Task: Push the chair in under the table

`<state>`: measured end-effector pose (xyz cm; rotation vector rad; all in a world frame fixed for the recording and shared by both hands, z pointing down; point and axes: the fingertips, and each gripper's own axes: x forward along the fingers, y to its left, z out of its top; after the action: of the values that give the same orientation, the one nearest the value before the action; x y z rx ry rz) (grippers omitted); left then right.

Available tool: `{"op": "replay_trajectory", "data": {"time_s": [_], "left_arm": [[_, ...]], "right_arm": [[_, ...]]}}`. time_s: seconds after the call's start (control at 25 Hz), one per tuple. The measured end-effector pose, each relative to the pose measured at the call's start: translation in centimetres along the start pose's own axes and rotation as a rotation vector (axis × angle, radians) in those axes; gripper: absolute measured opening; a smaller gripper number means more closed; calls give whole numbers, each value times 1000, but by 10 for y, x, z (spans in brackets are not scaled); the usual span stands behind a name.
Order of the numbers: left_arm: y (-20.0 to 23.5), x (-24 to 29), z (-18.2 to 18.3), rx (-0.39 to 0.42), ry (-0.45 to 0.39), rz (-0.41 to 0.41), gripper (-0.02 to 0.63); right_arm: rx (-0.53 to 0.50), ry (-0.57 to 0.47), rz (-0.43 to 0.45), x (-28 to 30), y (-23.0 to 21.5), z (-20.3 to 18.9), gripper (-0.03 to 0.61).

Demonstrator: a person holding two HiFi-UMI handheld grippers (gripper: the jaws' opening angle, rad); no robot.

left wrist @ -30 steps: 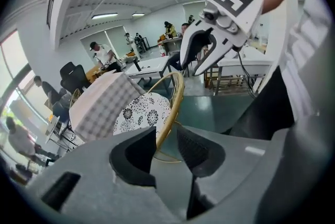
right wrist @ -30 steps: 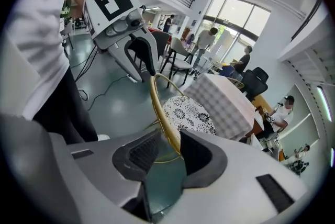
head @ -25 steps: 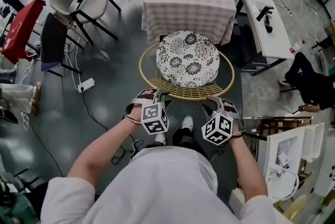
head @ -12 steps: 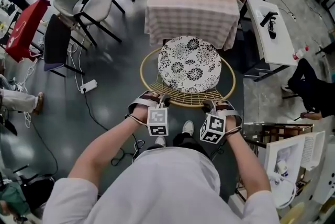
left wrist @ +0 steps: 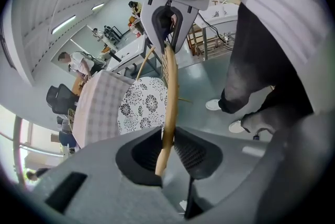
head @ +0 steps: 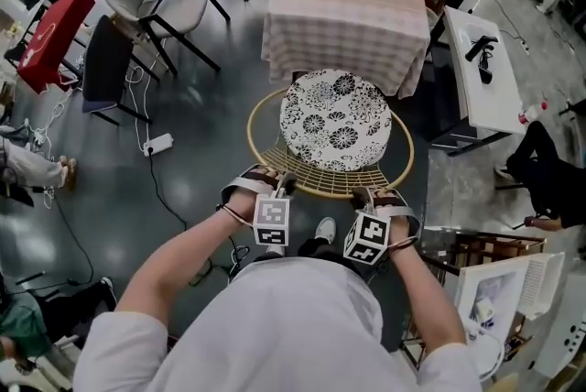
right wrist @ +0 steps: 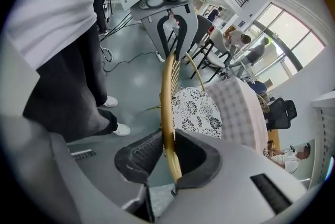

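A round rattan chair with a yellow rim (head: 250, 126) and a black-and-white flowered cushion (head: 334, 120) stands in front of a table (head: 348, 1) under a checked cloth. Both grippers sit on the rim's near arc, a hand's width apart. My left gripper (head: 277, 184) is closing on the rim (left wrist: 170, 87), which runs between its pads (left wrist: 193, 152). My right gripper (head: 366, 196) is closing likewise, the rim (right wrist: 167, 92) pinched between its pads (right wrist: 140, 157). The cushion (left wrist: 141, 108) and the table (right wrist: 238, 113) lie beyond the jaws.
Grey chairs (head: 151, 5) stand at the back left and a white side table (head: 476, 60) stands to the right of the checked table. A power strip (head: 157, 145) with its cable lies on the floor at left. A seated person's leg (head: 549, 166) is at right. My shoe (head: 322, 230) is below the rim.
Both grippers' jaws have narrowed onto the chair's near rim and the marker cubes have rolled. The chair stands as before relative to the table.
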<state>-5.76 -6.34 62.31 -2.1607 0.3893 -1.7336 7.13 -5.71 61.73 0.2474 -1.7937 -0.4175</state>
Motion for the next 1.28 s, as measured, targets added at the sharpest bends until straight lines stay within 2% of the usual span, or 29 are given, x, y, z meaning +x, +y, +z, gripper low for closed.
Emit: {"op": "replay_trajectory", "data": {"time_s": [0.2,0.56,0.84,1.28], "left_arm": [[2,1,-1,-22,19,-46,80],[2,3,-5,-45,44,-75,84],[14,7,-10,-91,94,-59,87],[60,32,-15,-135,154,-48,89]], "right_arm": [[28,-33,40,0,-3,1,64],[38,-88,88,1,-2,4,64],[37,-100,83,5,-13,5,64],[67,-90,38,27,-62,-5,67]]}}
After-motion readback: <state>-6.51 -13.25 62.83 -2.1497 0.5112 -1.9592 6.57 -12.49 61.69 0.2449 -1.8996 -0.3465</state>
